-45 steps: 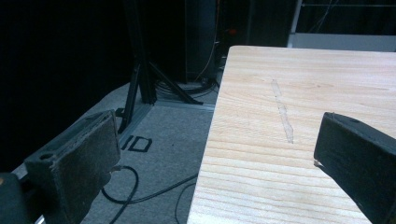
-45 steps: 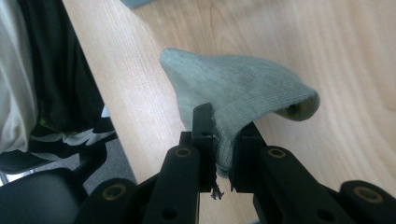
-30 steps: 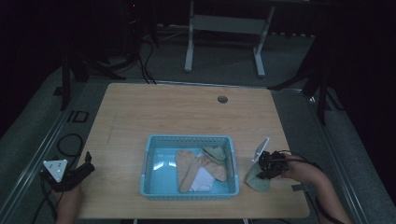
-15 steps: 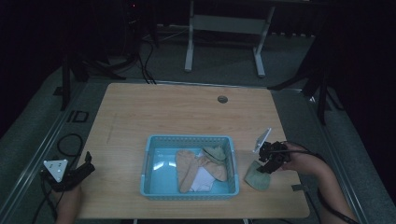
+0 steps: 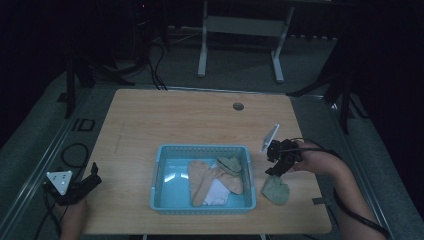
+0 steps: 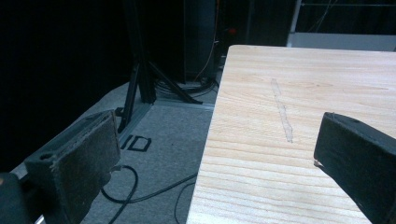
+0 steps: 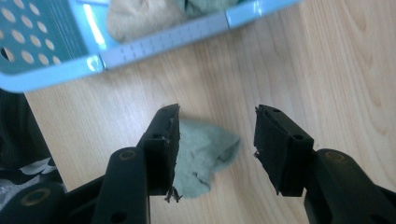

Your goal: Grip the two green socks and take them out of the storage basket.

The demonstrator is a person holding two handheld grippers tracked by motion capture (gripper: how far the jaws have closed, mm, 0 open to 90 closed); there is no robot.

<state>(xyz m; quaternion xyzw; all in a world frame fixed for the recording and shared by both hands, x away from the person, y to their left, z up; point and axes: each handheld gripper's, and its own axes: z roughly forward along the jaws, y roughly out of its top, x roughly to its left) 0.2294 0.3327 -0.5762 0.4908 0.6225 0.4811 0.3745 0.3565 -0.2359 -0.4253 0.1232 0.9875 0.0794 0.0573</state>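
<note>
Socks: one green sock lies on the wooden table just right of the blue basket, which holds two tan socks and another green one. Right gripper hovers above the loose sock, jaws spread. Left gripper rests released at the table's left edge, over grey floor; the far tabletop lies bare

A light wooden table stands on grey carpeted floor. A round grommet hole sits near the table's far edge, right of centre. Beyond the far edge stands a pale metal frame; black cables lie coiled on the floor off the left edge.
</note>
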